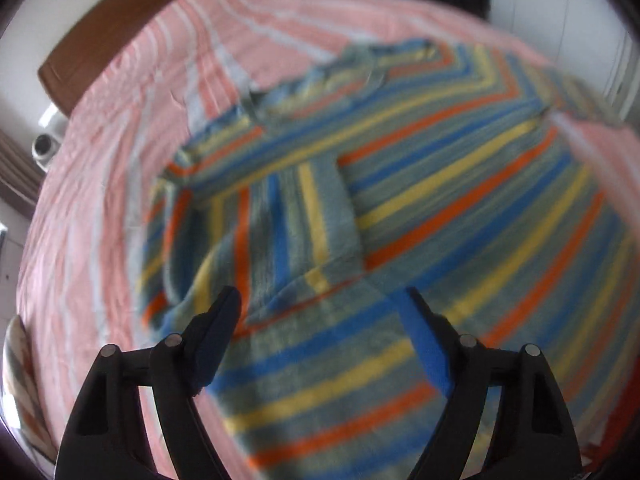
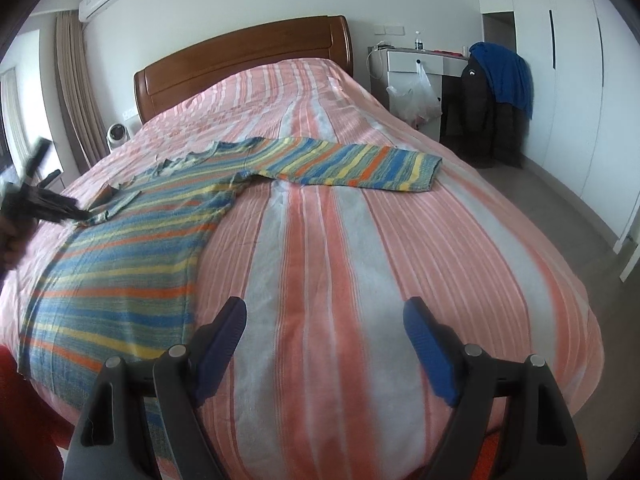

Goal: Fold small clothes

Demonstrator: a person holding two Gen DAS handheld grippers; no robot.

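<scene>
Knitwear, a striped sweater (image 2: 132,256) lying flat on the bed (image 2: 360,240), looked soft, light and floppy, best pinched at a cuff or hem, while the left gripper (image 1: 320,300) and right gripper (image 2: 324,312) both gaped empty.

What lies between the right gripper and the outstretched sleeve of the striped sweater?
Only bare bedspread: the right wrist view shows nothing between the open right gripper and the outstretched sleeve of the striped sweater.

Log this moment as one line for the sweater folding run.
striped sweater flat on bed | one sleeve folded in, other out | left gripper open above it | right gripper open, empty
</scene>
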